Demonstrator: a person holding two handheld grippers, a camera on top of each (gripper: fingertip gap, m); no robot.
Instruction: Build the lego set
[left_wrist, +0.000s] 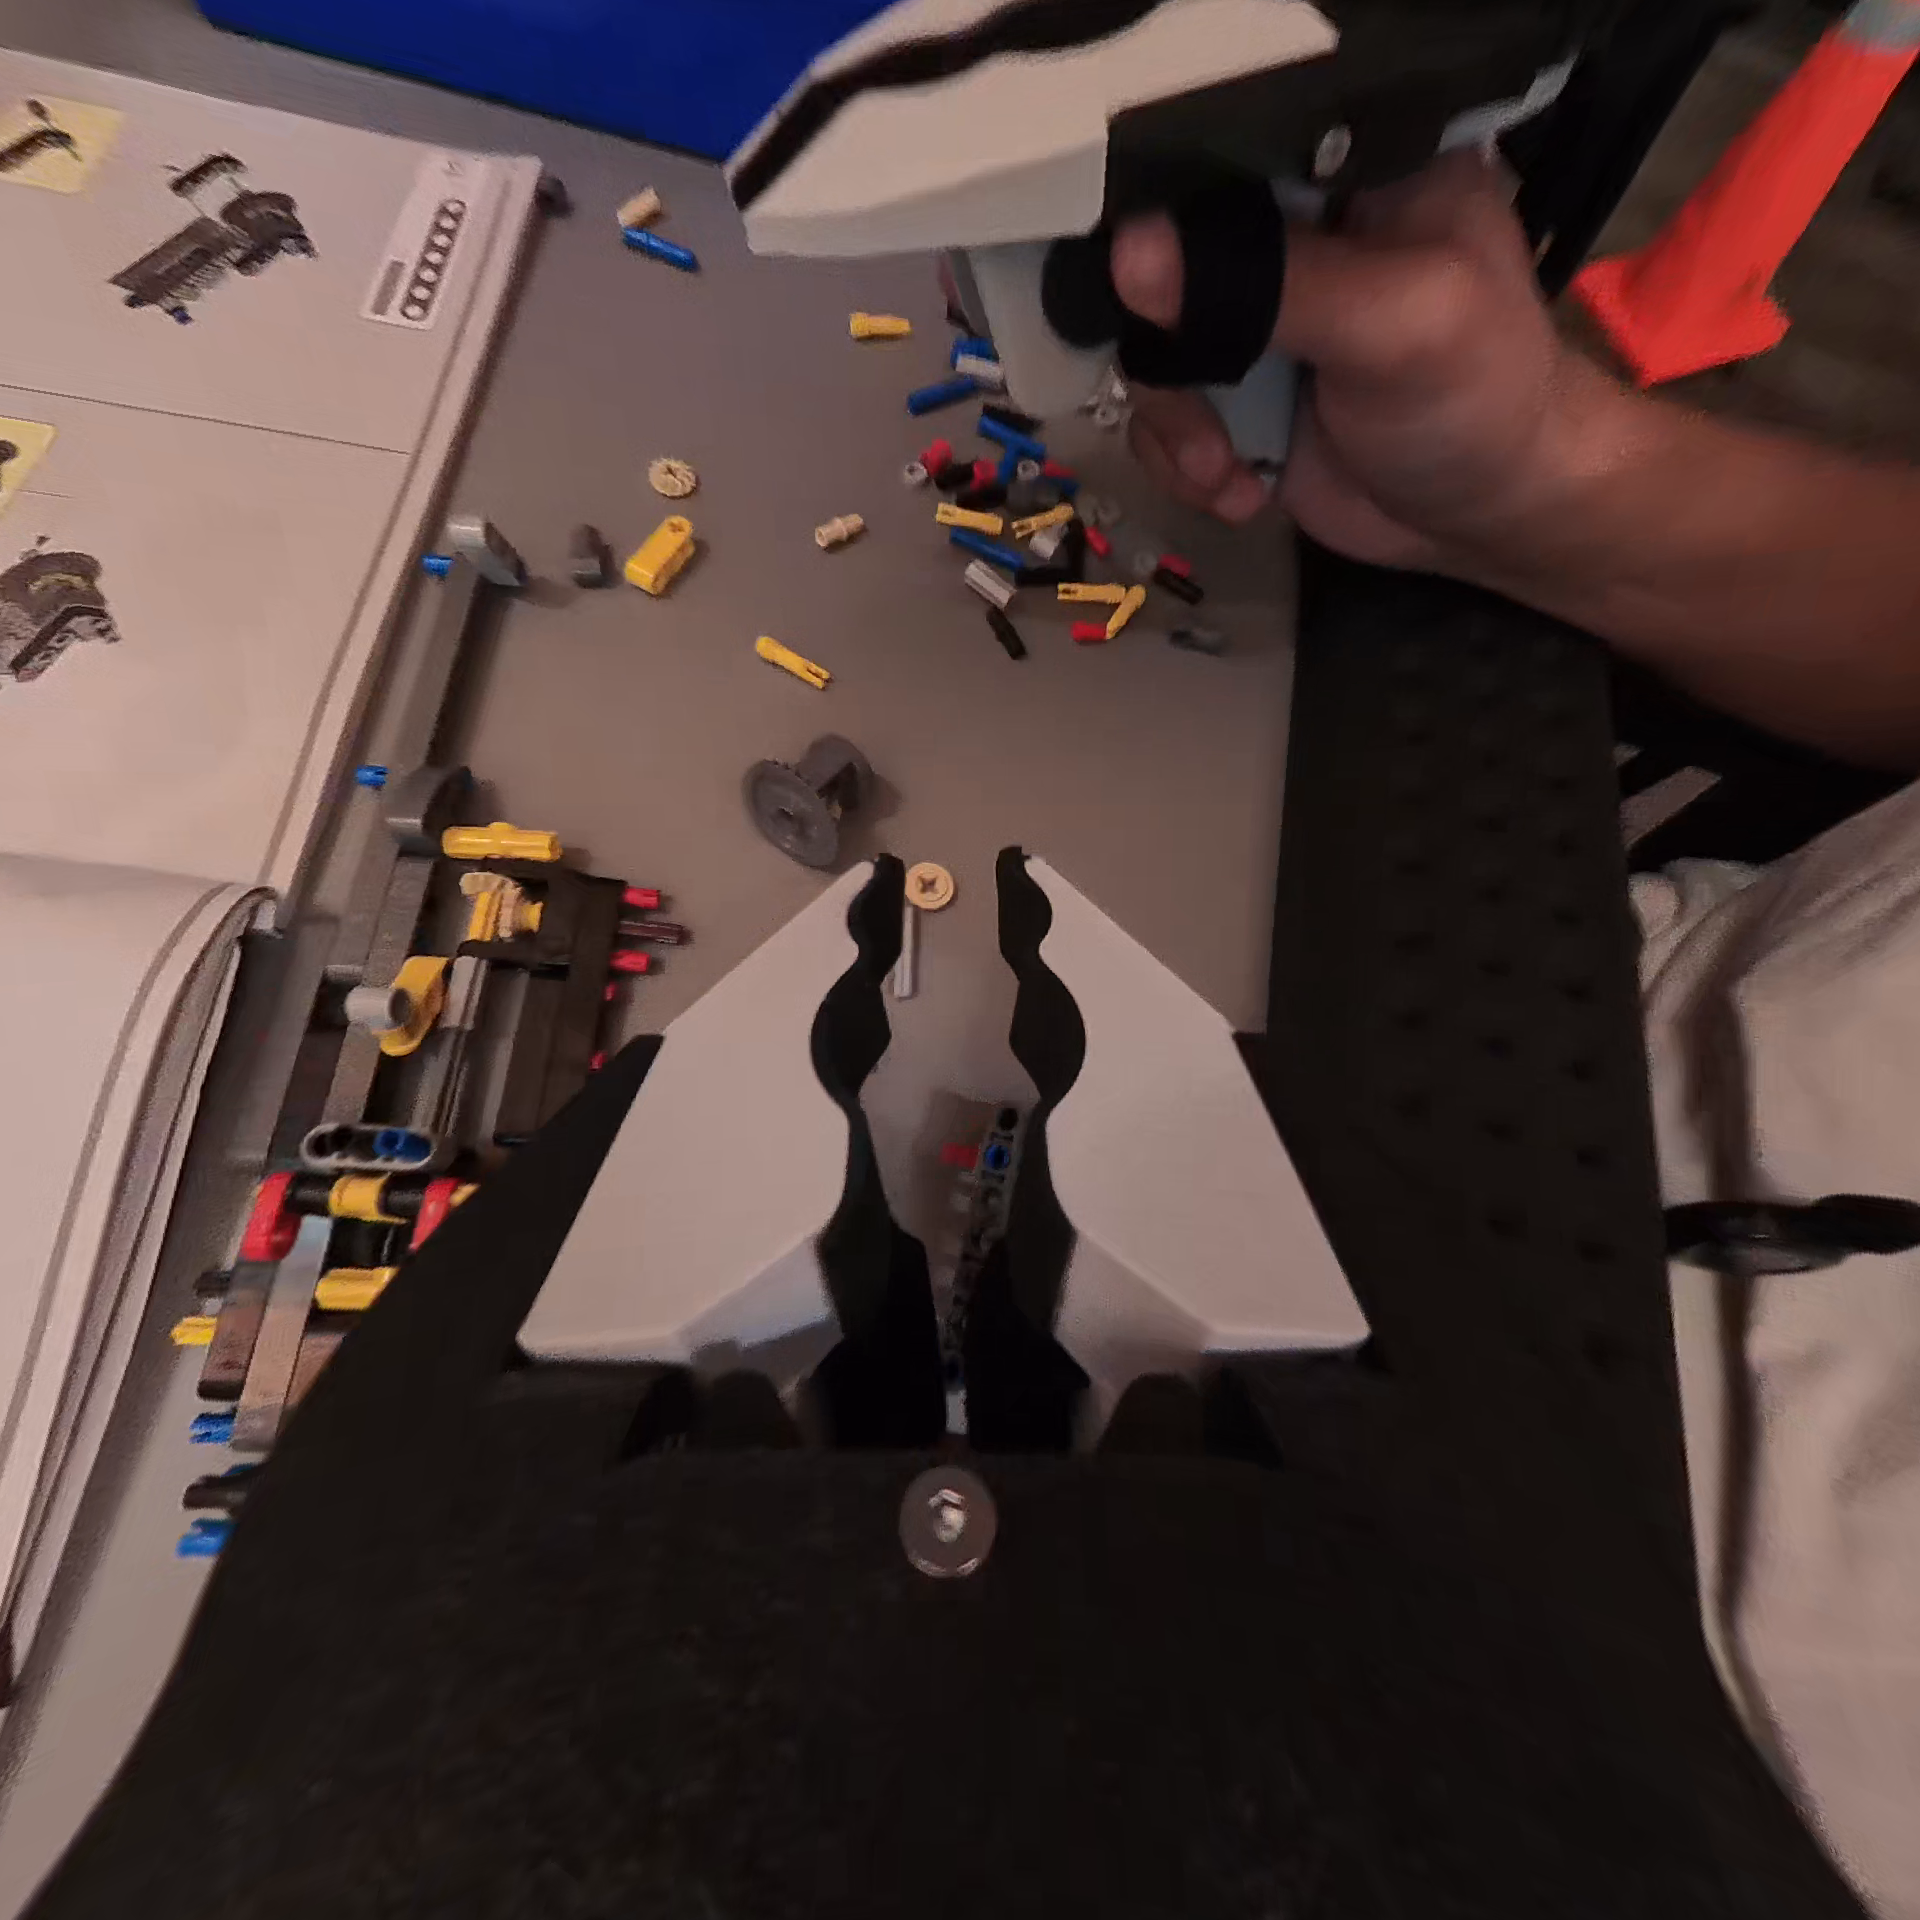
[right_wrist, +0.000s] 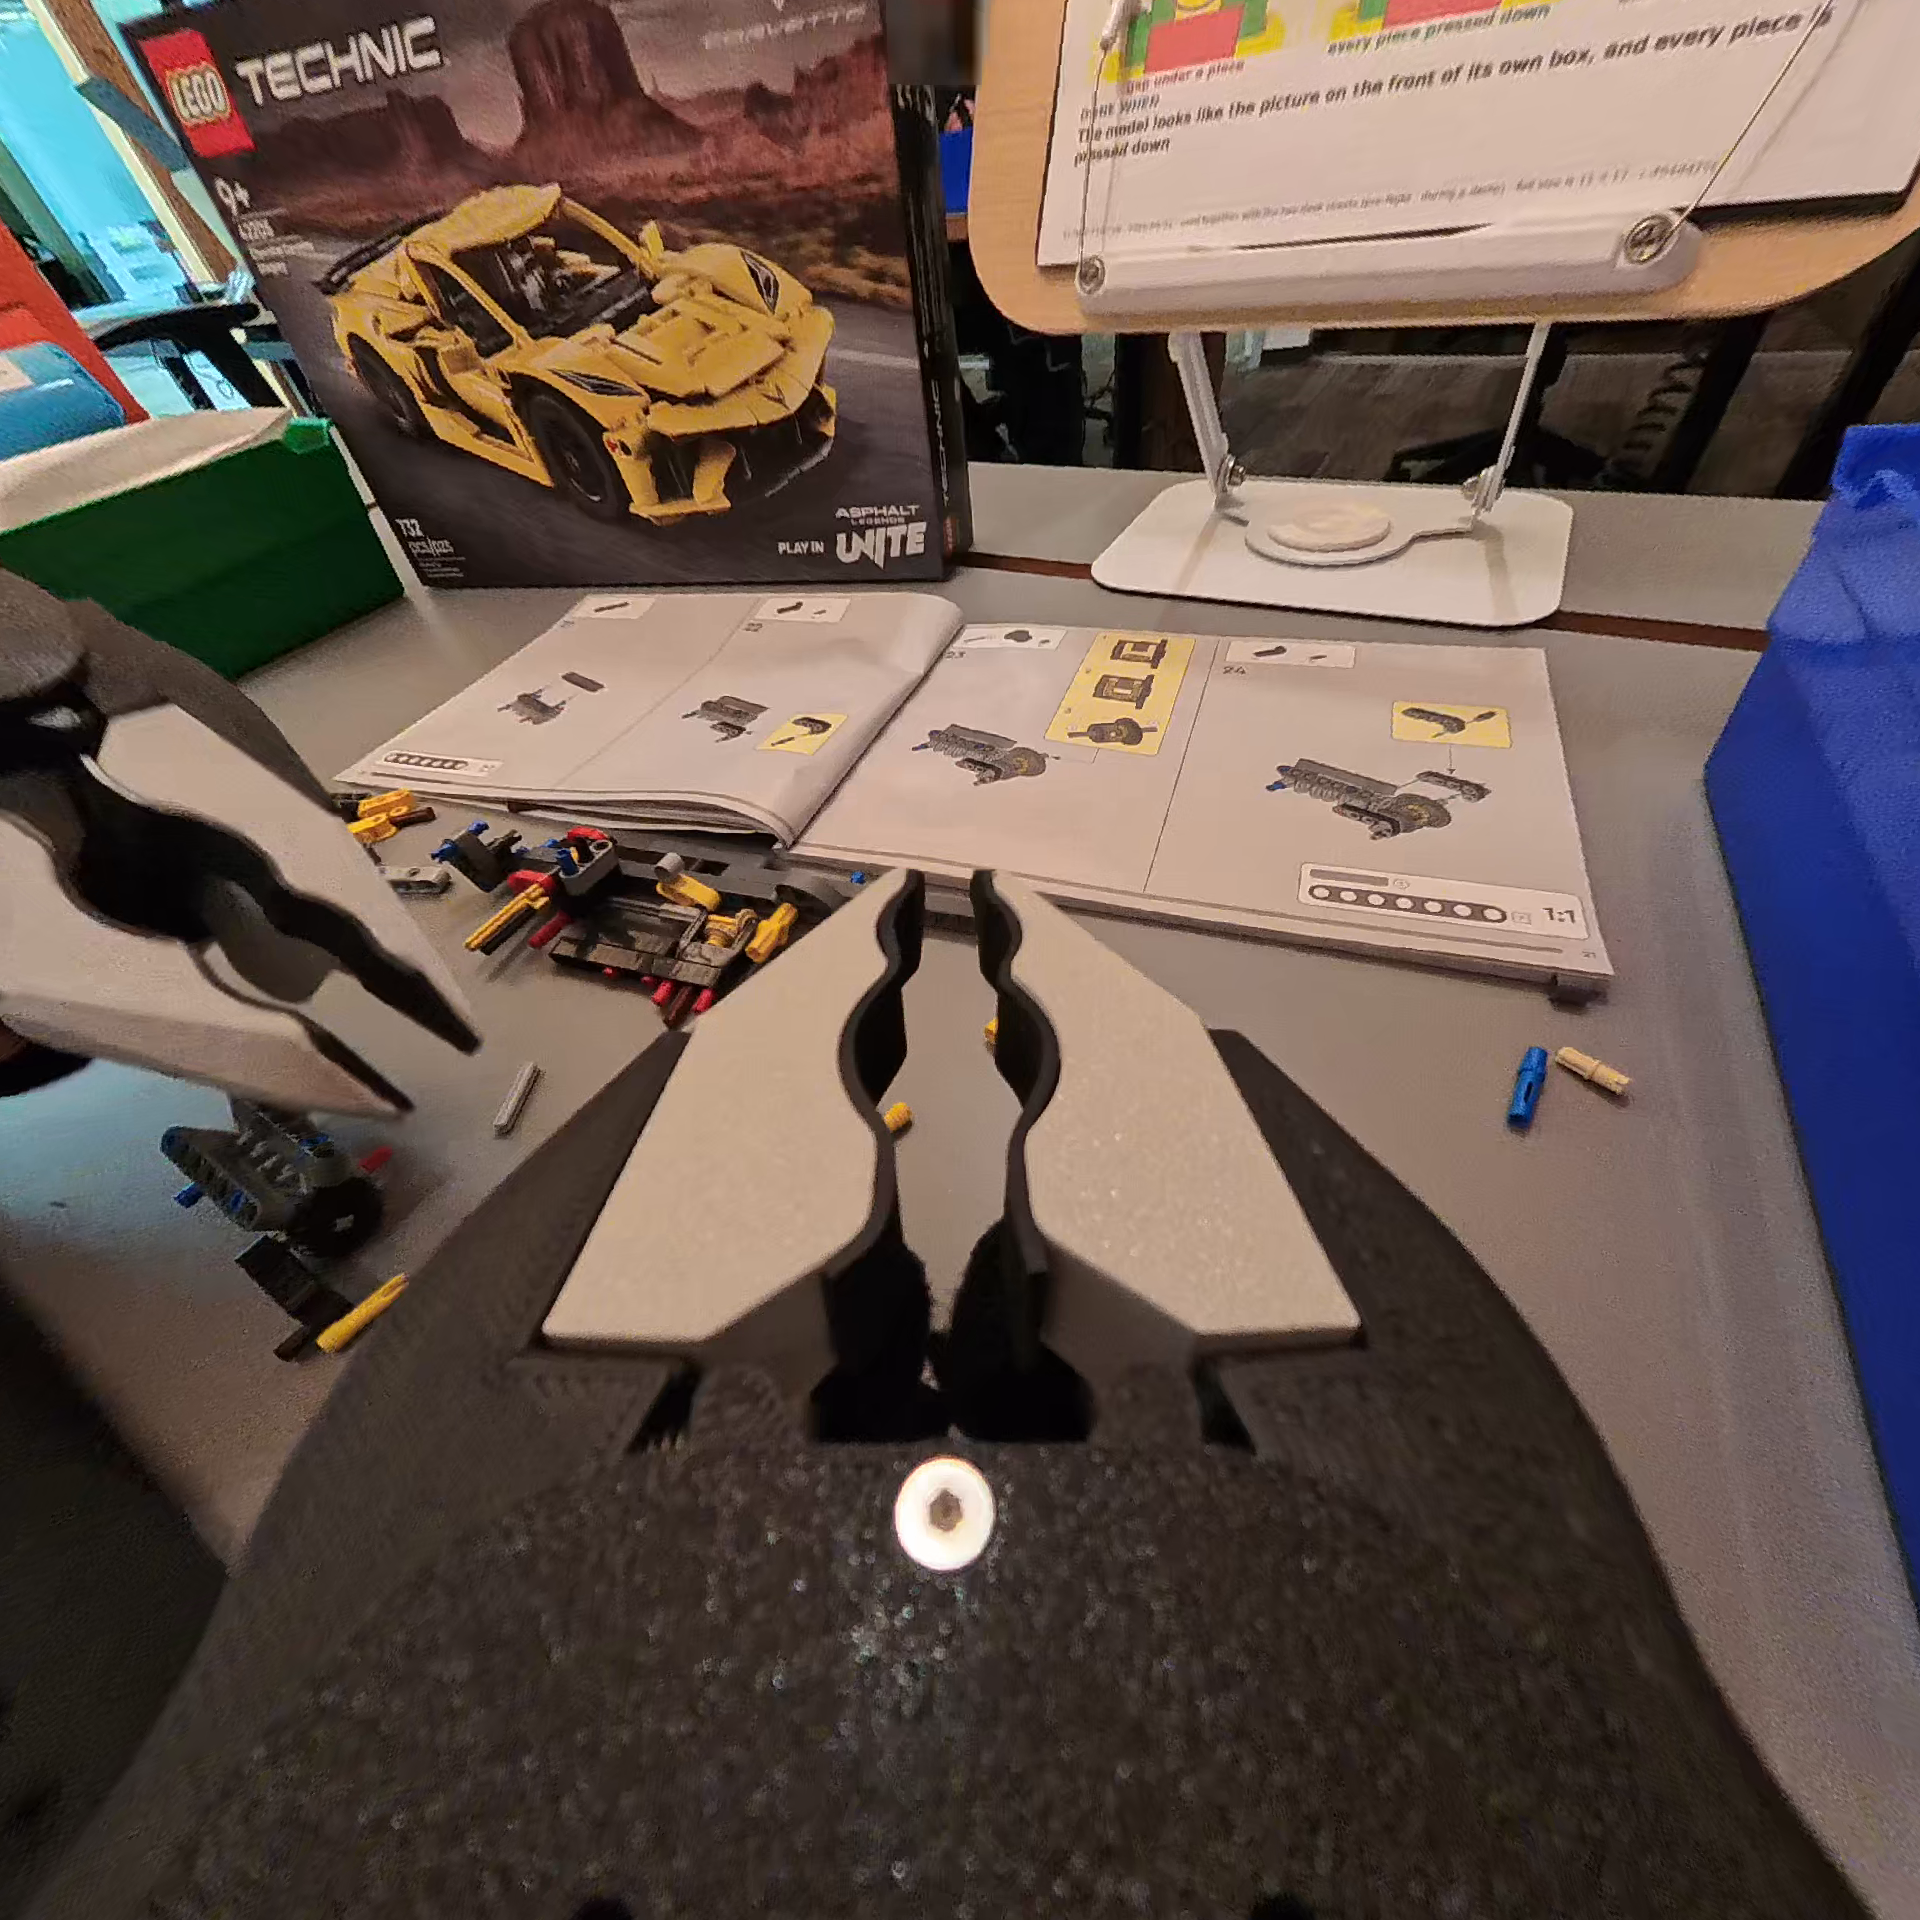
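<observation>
On the table (right_wrist: 1351, 1195) the open instruction booklet (right_wrist: 1039, 748) lies in front of my right gripper (right_wrist: 948, 894). Behind the booklet the set's box (right_wrist: 582, 312) stands upright, and to the right of the box stands a document stand (right_wrist: 1340, 551). A bin (right_wrist: 1829, 831) is at the right edge of the table. Just before the booklet, on its left half, lies the partly built assembly (right_wrist: 634, 914). My left gripper (left_wrist: 948, 873) hangs over the table, with a small round piece (left_wrist: 929, 886) between its tips and a gear piece (left_wrist: 805, 795) just beyond, to the left. A heap of loose pins (left_wrist: 1029, 520) lies farther ahead, below my right hand (left_wrist: 1403, 364).
</observation>
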